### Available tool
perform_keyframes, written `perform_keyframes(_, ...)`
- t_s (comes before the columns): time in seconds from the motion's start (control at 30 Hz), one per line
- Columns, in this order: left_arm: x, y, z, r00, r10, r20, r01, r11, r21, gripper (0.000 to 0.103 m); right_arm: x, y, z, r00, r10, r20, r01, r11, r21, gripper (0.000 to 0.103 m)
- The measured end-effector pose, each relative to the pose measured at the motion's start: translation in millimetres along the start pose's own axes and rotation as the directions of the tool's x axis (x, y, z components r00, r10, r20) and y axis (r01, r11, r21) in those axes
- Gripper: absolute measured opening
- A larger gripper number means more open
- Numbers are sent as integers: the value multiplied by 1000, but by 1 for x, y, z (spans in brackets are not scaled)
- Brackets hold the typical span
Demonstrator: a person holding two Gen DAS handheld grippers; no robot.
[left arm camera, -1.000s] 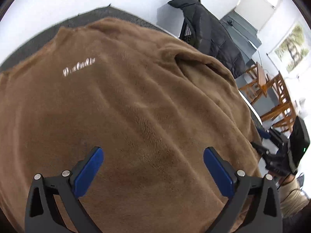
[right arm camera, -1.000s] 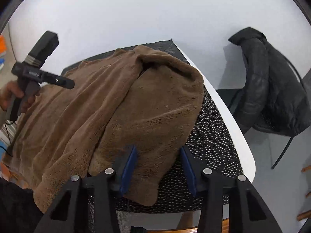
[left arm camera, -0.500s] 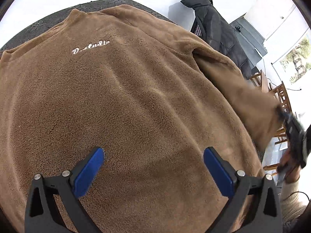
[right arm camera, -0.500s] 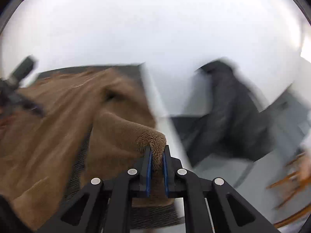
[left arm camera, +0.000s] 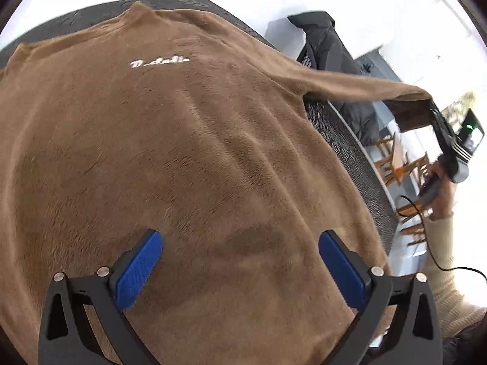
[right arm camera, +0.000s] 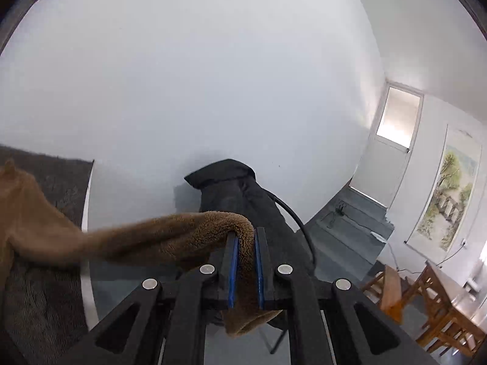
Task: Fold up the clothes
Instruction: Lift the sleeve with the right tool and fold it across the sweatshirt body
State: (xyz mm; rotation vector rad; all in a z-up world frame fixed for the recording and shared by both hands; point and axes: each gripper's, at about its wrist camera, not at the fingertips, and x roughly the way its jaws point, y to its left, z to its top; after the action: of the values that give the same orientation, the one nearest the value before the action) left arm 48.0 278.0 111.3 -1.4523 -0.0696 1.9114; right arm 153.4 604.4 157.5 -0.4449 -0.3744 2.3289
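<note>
Brown fleece sweater (left arm camera: 188,164) lies spread over the dark mat (left arm camera: 350,140), filling most of the left-wrist frame, collar at top, white logo (left arm camera: 159,62) upper centre. Its sleeve (left arm camera: 359,86) is stretched out taut toward the right edge of that frame, off the table. R gripper (right arm camera: 245,258) is clamped tight on the sleeve cuff (right arm camera: 243,237), blue pads squeezing fleece w/ the cuff end hanging below centre-bottom of the right-wrist frame. L gripper (left arm camera: 240,261) hovers over the sweater's lower body, jaws wide apart, holding nothing; can't tell if it touches the fabric. Step in hand looks like laying out or folding the sleeve; which one the frames don't settle. To do it well: keep the pinch firm, fleece is thick & springy so may slip; carry the sleeve low & w/o jerking so the body doesn't drag across the mat; L gripper could press down near the shoulder as anchor. Black jacket (right arm camera: 243,194) on a chair sits behind, well apart.
</note>
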Motion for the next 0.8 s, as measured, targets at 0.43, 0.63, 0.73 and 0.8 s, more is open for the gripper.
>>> perform_keyframes(0.43,-63,81,-16,986,37,165,-2,978,-207,103,-81,144,120,881,327,342,-296,945,-139,11)
perform_keyframes(0.63,-76,121,-27,977,43,207,21,956,-294,103,-121,238,117,773,574,268,-480,807,-345,11)
perform_keyframes(0.73,-80,131,-29,975,33,221,38,951,-307,103,-121,279,106,691,712,126,-604,664,-442,11)
perform_keyframes(0.8,-78,135,-29,974,22,226,50,950,-309,103,-119,303,95,613,790,-1,-684,530,-501,13)
